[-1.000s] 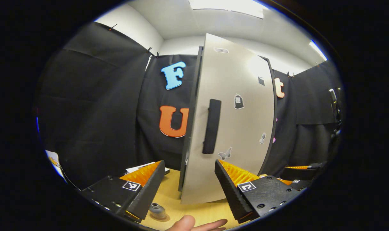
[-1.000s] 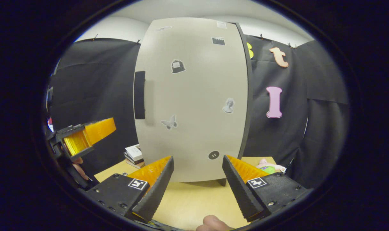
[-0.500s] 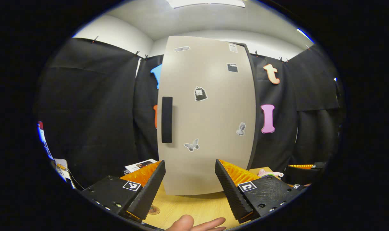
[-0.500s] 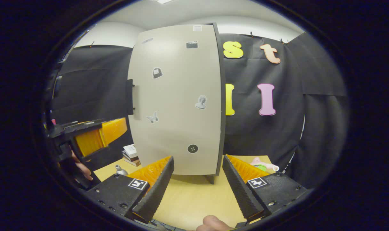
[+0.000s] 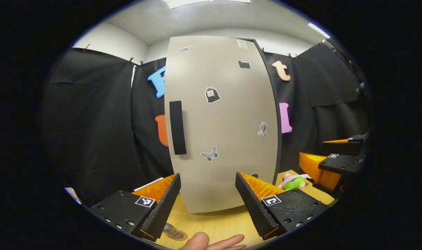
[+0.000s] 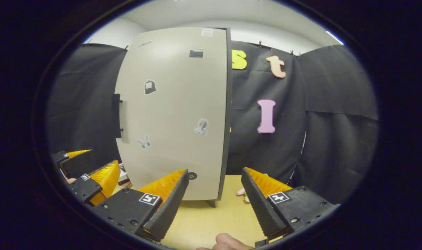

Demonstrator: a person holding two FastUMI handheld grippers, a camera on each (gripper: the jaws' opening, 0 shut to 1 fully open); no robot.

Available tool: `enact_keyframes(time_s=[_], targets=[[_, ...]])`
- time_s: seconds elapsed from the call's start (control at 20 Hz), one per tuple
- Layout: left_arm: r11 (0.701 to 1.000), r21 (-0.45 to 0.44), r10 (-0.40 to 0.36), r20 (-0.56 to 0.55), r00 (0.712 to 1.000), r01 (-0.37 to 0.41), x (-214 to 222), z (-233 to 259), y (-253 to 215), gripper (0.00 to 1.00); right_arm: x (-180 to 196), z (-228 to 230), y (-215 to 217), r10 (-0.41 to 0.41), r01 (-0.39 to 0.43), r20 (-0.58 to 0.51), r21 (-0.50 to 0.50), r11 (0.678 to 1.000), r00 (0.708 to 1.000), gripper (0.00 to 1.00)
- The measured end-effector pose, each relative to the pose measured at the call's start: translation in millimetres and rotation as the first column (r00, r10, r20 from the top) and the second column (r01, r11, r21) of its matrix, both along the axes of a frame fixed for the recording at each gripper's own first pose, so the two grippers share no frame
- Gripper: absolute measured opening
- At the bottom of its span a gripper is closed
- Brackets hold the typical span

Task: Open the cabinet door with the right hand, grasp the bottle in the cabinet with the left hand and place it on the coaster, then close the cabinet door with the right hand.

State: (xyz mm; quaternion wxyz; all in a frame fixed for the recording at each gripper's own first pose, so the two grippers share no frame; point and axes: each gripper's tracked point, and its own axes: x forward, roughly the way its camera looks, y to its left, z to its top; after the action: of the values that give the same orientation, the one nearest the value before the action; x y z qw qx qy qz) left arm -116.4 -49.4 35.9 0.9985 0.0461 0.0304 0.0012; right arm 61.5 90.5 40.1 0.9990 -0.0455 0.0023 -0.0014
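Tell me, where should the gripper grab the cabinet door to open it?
Probably the black vertical handle near the cabinet door's left edge. It stands out from the panel, so the open right gripper could come straight at it, one finger on each side.

One cabinet door fills the middle, with one black handle on it. Stickers on the door: I count seven in the right gripper view, a butterfly among them. Two grippers here, the left gripper and the right gripper. One plush toy sits on the counter, and one bottle at the bottom edge.
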Motion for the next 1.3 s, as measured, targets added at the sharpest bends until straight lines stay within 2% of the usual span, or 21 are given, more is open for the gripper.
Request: enact_keyframes(time_s=[0.05,0.1,0.15,0.3,0.35,0.4,0.5,0.55,0.6,0.65,0.8,0.85,0.9,0.95,1.05,1.1,1.15,1.3], targets=[[1.000,0.000,-0.018,-0.005,1.000,0.018,2.0,-0.7,1.1,0.95,0.2,0.4,6.5,-0.001,0.001,0.005,-0.014,1.000,1.000,0.98],[0.999,0.004,-0.034,-0.009,0.999,0.034,4.8,-1.8,3.0,0.95,1.2,-0.9,14.8,0.005,-0.005,0.006,-0.017,1.000,1.000,0.94],[0.999,0.007,-0.036,-0.001,0.999,0.036,7.3,1.2,7.4,0.95,0.8,-1.2,21.8,0.014,-0.014,0.005,-0.011,1.000,1.000,0.99],[0.999,-0.029,-0.021,0.000,1.000,0.021,9.7,1.2,13.1,0.95,-2.8,-1.2,35.3,0.024,-0.024,0.006,0.016,1.000,1.000,0.99],[0.999,-0.033,-0.021,0.004,1.000,0.021,9.6,2.0,14.2,0.95,-4.7,-0.5,39.3,0.031,-0.031,0.014,0.024,0.999,0.999,0.94],[0.999,-0.035,-0.022,0.014,1.000,0.023,9.8,3.6,15.1,0.95,-6.3,-1.1,43.9,0.042,-0.043,0.022,0.033,0.999,0.999,0.99],[0.999,-0.042,-0.025,0.016,1.000,0.026,9.0,1.7,17.8,0.94,-10.2,-5.4,50.0,0.068,-0.069,0.022,0.044,0.997,0.997,0.99],[0.998,-0.050,-0.025,0.009,1.000,0.026,8.5,-0.8,18.3,0.93,-11.6,-6.3,53.3,0.083,-0.083,0.017,0.046,0.995,0.996,0.94],[0.998,-0.057,-0.017,0.002,1.000,0.018,6.6,-2.4,20.9,0.93,-12.6,-8.0,54.0,0.089,-0.089,0.010,0.043,0.995,0.996,0.94],[0.998,-0.068,-0.013,0.000,1.000,0.012,5.2,-3.1,21.8,0.93,-15.0,-8.6,52.8,0.091,-0.092,0.009,0.041,0.995,0.996,0.99],[0.997,-0.077,-0.002,0.008,1.000,0.003,2.9,-0.1,23.4,0.93,-19.1,-3.3,48.2,0.095,-0.097,0.041,0.040,0.995,0.995,0.99],[0.997,-0.073,0.010,0.007,1.000,-0.009,1.3,0.1,25.9,0.93,-19.8,-4.2,47.9,0.098,-0.100,0.039,0.041,0.994,0.994,0.94],[0.997,-0.075,0.013,0.005,1.000,-0.012,-1.5,-0.9,27.0,0.93,-19.4,-7.4,48.6,0.103,-0.104,0.030,0.042,0.994,0.994,0.94],[0.997,-0.079,0.010,0.004,1.000,-0.010,-2.6,-1.9,25.9,0.93,-21.0,-9.3,49.2,0.108,-0.109,0.023,0.042,0.993,0.994,0.98],[0.997,-0.070,0.007,0.007,1.000,-0.006,-5.7,0.2,26.2,0.93,-21.3,-10.7,48.9,0.111,-0.112,0.015,0.030,0.993,0.994,0.98],[0.998,-0.064,0.009,0.010,1.000,-0.008,-5.8,0.5,27.0,0.93,-20.9,-11.5,49.0,0.114,-0.114,0.014,0.030,0.993,0.993,0.94],[0.998,-0.061,0.012,0.011,1.000,-0.011,-6.7,1.4,27.7,0.93,-21.7,-10.6,49.5,0.117,-0.118,0.015,0.033,0.992,0.993,0.98],[0.997,-0.074,0.019,0.008,1.000,-0.019,-13.3,0.5,28.8,0.93,-24.8,-8.7,48.5,0.122,-0.123,0.020,0.035,0.992,0.992,0.98]])
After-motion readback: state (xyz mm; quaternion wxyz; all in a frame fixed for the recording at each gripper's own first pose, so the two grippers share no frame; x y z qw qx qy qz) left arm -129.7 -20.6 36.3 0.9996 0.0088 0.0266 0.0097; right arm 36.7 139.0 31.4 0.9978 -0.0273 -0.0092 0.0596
